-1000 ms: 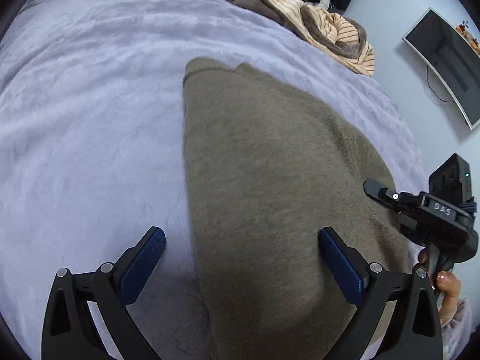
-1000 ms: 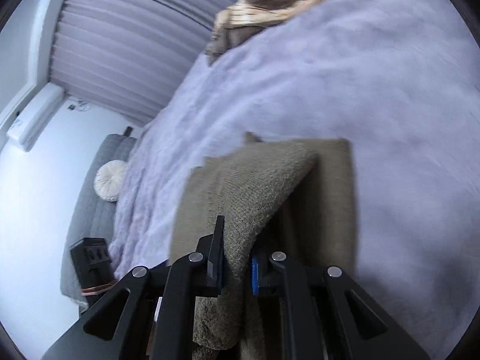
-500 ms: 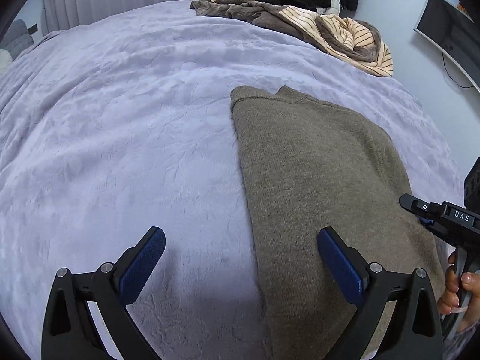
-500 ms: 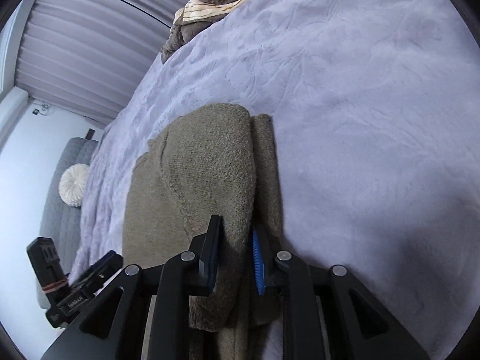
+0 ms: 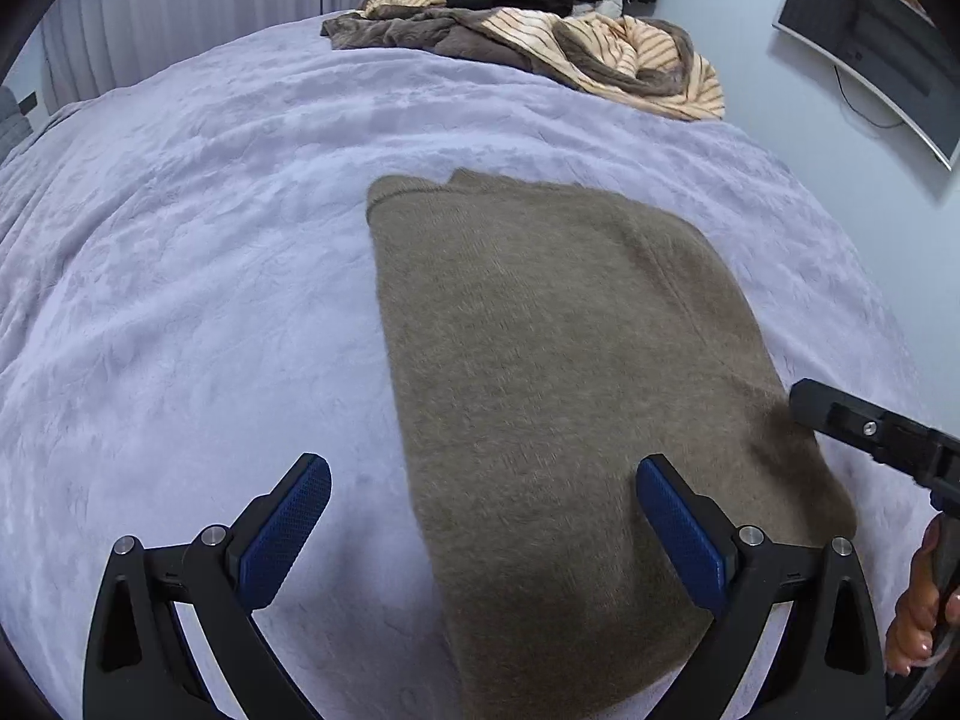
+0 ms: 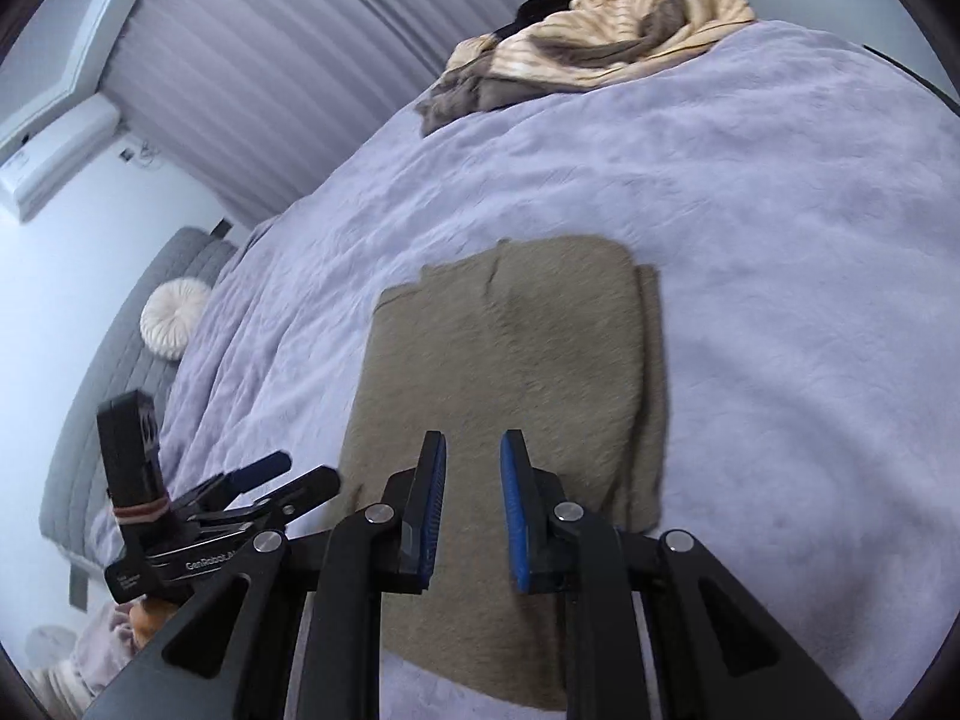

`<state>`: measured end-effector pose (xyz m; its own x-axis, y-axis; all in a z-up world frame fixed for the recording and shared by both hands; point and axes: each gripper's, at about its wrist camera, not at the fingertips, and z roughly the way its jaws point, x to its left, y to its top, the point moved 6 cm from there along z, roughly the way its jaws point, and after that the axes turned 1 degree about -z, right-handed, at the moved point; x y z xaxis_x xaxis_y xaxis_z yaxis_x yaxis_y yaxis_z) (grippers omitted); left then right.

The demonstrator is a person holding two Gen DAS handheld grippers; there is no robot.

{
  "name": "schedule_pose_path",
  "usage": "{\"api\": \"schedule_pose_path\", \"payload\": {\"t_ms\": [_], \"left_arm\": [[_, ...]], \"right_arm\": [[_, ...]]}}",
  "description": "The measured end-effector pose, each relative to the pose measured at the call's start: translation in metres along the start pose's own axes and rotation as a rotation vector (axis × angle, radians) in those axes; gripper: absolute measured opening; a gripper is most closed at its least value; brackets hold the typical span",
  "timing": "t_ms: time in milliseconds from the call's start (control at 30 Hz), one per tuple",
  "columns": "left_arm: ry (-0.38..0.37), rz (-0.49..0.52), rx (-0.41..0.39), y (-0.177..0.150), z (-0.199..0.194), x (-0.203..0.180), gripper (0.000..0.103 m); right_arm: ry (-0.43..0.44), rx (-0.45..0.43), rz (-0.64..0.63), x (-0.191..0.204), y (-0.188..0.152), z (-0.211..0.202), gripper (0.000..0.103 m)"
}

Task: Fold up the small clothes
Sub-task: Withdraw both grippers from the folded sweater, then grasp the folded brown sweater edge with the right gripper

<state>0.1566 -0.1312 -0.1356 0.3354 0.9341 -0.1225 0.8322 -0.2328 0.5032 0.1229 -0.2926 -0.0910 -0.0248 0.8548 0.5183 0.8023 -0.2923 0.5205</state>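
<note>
A folded olive-brown knit sweater [image 5: 558, 372] lies flat on the lavender bedspread [image 5: 180, 240]. My left gripper [image 5: 483, 468] hovers above the sweater's near left edge, jaws wide open and holding nothing. In the right wrist view the sweater [image 6: 510, 360] is a neat rectangle with a folded layer on top. My right gripper [image 6: 474, 441] hangs above its near end, blue pads a narrow gap apart with nothing between them. The right gripper's tip [image 5: 870, 429] shows at the sweater's right edge, and the left gripper [image 6: 264, 480] shows at the left.
A heap of striped, brown and black clothes [image 5: 570, 42] lies at the far edge of the bed. A monitor [image 5: 870, 42] hangs on the right wall. A grey sofa with a round white cushion [image 6: 174, 324] stands beyond the bed's left side.
My right gripper has let go of the sweater flap, which now lies flat on the garment. Both grippers have risen and pulled back from the sweater.
</note>
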Motion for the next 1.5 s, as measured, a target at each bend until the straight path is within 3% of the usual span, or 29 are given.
{"api": "schedule_pose_path", "payload": {"t_ms": [100, 133, 167, 300, 667, 967, 1300, 1500], "left_arm": [[0.036, 0.021, 0.053, -0.025, 0.014, -0.005, 0.102], [0.026, 0.016, 0.063, -0.033, 0.016, -0.005, 0.102], [0.009, 0.003, 0.074, -0.040, 0.017, -0.004, 0.102], [-0.014, -0.036, 0.084, -0.049, 0.013, 0.001, 0.102], [0.031, -0.053, 0.089, -0.063, -0.001, 0.001, 0.102], [0.044, -0.081, 0.089, -0.073, -0.010, 0.004, 0.102], [0.061, -0.110, 0.050, -0.060, -0.024, 0.029, 0.102], [0.022, -0.184, 0.052, -0.053, -0.022, 0.045, 0.102]], "right_arm": [[-0.131, 0.077, 0.007, -0.025, -0.028, 0.023, 0.016], [-0.128, 0.088, 0.044, -0.036, -0.036, 0.025, 0.001], [-0.106, 0.082, 0.078, -0.044, -0.041, 0.024, 0.000], [-0.055, 0.046, 0.115, -0.054, -0.053, 0.007, 0.000], [-0.229, 0.064, -0.061, -0.022, -0.064, -0.006, 0.002], [-0.235, 0.064, -0.054, -0.020, -0.067, -0.012, 0.002], [-0.250, 0.062, -0.079, -0.016, -0.065, -0.018, 0.003], [-0.244, 0.047, -0.088, -0.013, -0.061, -0.025, 0.003]]}}
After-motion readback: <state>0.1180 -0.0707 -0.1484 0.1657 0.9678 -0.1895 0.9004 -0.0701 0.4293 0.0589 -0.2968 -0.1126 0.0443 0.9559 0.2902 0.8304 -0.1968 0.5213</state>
